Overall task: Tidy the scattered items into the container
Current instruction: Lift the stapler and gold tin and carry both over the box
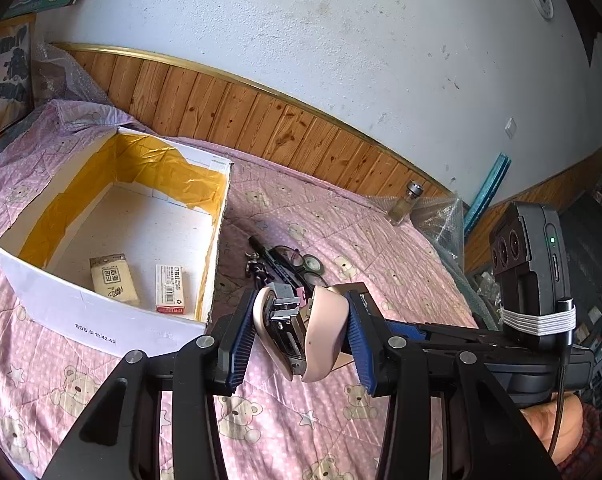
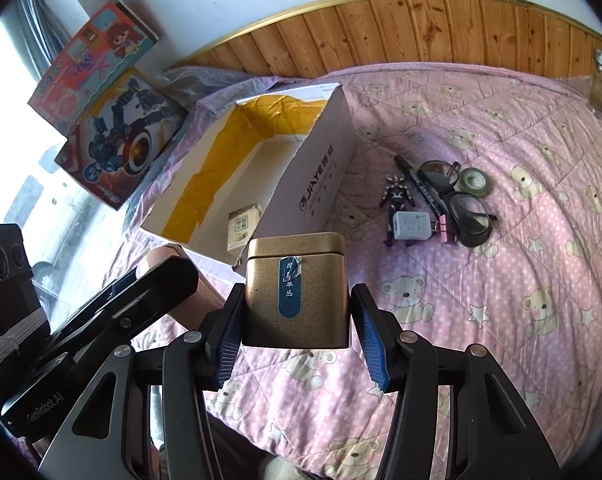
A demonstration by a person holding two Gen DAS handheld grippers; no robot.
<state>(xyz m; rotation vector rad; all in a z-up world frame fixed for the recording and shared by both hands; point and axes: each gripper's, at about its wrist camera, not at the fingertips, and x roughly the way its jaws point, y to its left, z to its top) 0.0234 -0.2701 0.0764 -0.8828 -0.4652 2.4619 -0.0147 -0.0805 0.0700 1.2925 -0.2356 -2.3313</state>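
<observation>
Pink stapler point(image 1: 297, 332) clamped tilted between the blue pads of the left gripper point(image 1: 299, 340), lower centre of the left wrist view, above a pink teddy-bear quilt point(image 1: 401, 256). White cardboard box point(image 1: 101, 312) sits at left, holding a tissue pack point(image 1: 113, 279) and a red-and-white staple box point(image 1: 172, 289). In the right wrist view, the right gripper point(image 2: 297, 336) grasps an upright gold tea tin point(image 2: 297, 292) at centre, just in front of the box's near corner. At centre right on the quilt lie a toy figure point(image 2: 395, 200), white charger point(image 2: 412, 227), black marker point(image 2: 419, 184), glasses point(image 2: 457, 200), tape roll point(image 2: 476, 181) and pink binder clip point(image 2: 445, 225), clustered together
</observation>
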